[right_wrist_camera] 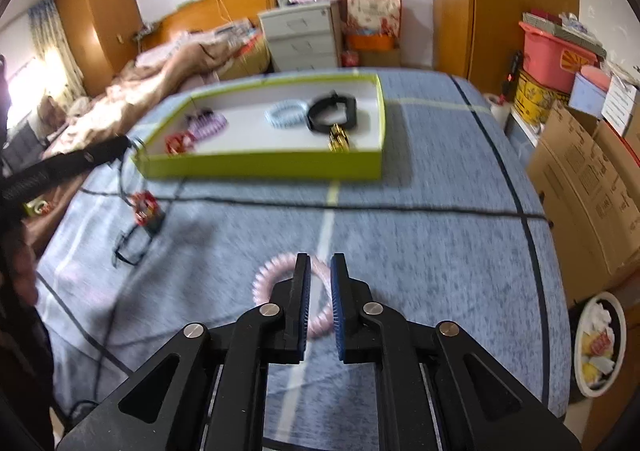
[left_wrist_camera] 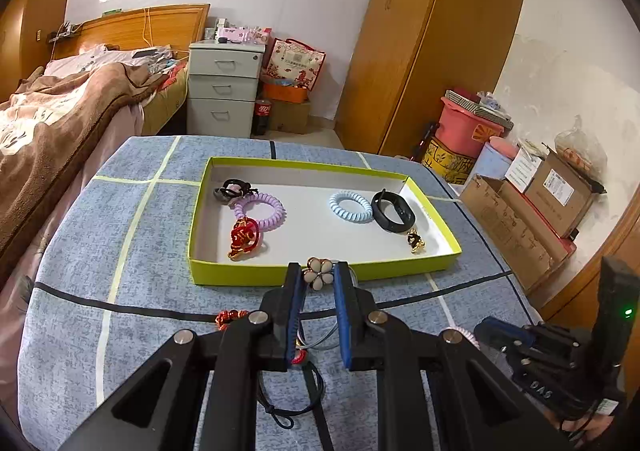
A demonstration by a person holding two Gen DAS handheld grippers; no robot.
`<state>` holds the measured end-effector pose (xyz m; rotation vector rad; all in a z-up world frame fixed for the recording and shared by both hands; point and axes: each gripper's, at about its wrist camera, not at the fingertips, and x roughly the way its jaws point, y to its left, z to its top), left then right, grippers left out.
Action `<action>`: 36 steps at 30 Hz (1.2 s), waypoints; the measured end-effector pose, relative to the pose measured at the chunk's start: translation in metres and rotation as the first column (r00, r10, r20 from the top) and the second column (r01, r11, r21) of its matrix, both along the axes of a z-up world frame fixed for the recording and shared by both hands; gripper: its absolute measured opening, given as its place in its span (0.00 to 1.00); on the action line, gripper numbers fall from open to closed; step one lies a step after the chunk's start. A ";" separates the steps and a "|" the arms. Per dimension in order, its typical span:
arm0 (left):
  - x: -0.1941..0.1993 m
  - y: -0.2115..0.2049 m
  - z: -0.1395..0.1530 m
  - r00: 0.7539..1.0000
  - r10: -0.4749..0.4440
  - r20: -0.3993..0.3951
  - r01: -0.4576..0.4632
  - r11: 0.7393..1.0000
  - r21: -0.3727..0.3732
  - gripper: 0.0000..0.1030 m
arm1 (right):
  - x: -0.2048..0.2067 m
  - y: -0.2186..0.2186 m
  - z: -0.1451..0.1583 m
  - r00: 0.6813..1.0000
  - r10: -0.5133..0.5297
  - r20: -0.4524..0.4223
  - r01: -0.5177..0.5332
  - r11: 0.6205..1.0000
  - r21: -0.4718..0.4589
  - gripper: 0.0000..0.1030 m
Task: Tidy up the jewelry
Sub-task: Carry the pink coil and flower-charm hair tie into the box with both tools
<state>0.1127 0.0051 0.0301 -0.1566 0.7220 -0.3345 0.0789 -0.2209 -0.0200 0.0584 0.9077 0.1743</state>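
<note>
in the left wrist view, the left gripper [left_wrist_camera: 318,275] is seen low in the middle of the frame, its blue pads closed on a flower hair tie [left_wrist_camera: 319,271]. the cream petals stand up between the fingertips and face the camera, while a thin grey loop hangs down behind the pads toward the bottom of the frame. the piece is held just in front of the near wall of the green tray [left_wrist_camera: 320,275], probably so that it can be lifted over that wall and dropped inside.

in the right wrist view, which is blurred, the right gripper [right_wrist_camera: 320,271] is seen at lower centre with a narrow gap between its pads. a pink coil tie [right_wrist_camera: 264,279] lies flat on the blue cloth [right_wrist_camera: 440,271] under the fingertips, its far arc passing between the pads. whether the pads press on it cannot be told. being a ring, it has no long axis; its opening faces upward.

further out, the tray's long axis runs left to right across the middle of both frames. inside it, a red charm [left_wrist_camera: 244,237] and a purple coil tie [left_wrist_camera: 260,209] have been laid at the left, and a blue coil tie [left_wrist_camera: 352,206], a black band [left_wrist_camera: 394,211] and a gold charm [left_wrist_camera: 416,241] at the right, apparently grouped apart. a black cord loop [left_wrist_camera: 290,399] and a red bead piece [left_wrist_camera: 230,318] remain on the cloth.
</note>
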 end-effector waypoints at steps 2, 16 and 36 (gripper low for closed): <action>0.001 -0.001 -0.001 1.000 -0.008 -0.004 0.008 1.000 -0.003 0.16 | 0.002 0.001 -0.006 1.000 0.003 -0.026 -0.003 1.000 -0.009 0.17; 0.009 -0.002 0.001 1.000 -0.021 -0.014 0.021 1.000 0.003 0.17 | 0.007 0.008 -0.011 0.998 0.019 -0.060 -0.024 0.995 -0.097 0.10; 0.063 0.003 0.013 0.999 -0.039 -0.021 0.039 0.999 0.024 0.17 | 0.081 0.019 0.032 0.998 -0.005 0.060 0.002 0.999 0.054 0.09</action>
